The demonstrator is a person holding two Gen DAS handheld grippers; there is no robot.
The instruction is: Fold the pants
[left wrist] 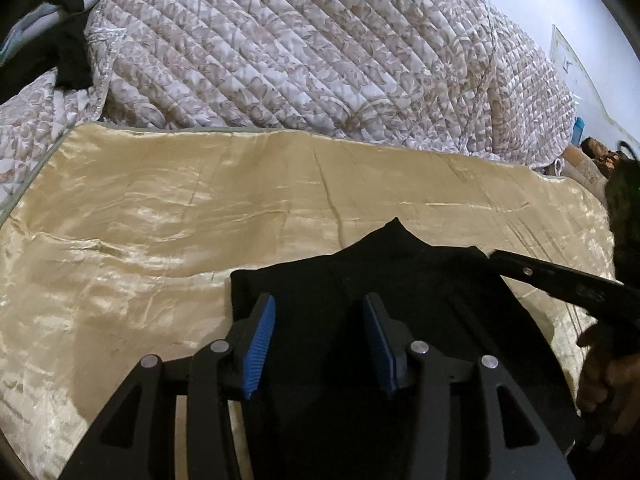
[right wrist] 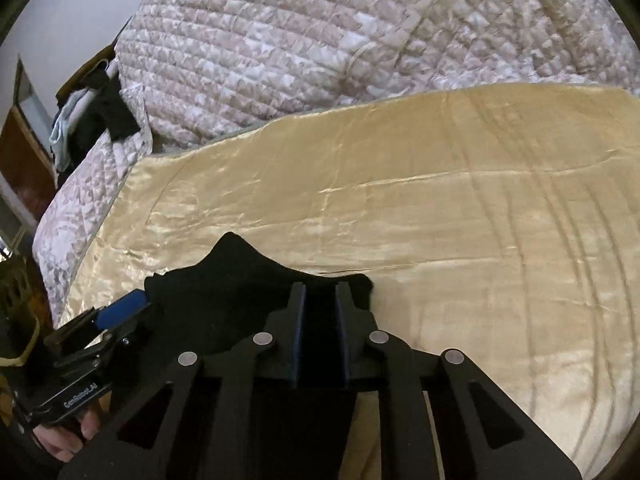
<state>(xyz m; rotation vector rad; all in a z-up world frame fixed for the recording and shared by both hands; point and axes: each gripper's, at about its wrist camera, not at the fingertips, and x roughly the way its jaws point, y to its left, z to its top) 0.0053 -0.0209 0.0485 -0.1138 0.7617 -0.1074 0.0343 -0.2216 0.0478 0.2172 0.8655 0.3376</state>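
Note:
The black pants (left wrist: 400,280) lie on a shiny gold satin sheet (left wrist: 180,220), close to me. My left gripper (left wrist: 320,304) hovers over the left part of the pants with its blue pads wide apart and nothing between them. My right gripper (right wrist: 321,292) is over the right end of the pants (right wrist: 248,276); its jaws stand a narrow gap apart with black cloth between them, and whether they grip it is unclear. The right gripper also shows in the left wrist view (left wrist: 560,280), and the left gripper in the right wrist view (right wrist: 120,308).
A bulky quilted floral bedspread (left wrist: 300,48) is heaped behind the gold sheet (right wrist: 440,200). Dark clothes (right wrist: 104,116) lie at the far left of the bed. A white wall is behind. The sheet stretches flat to the left and far side of the pants.

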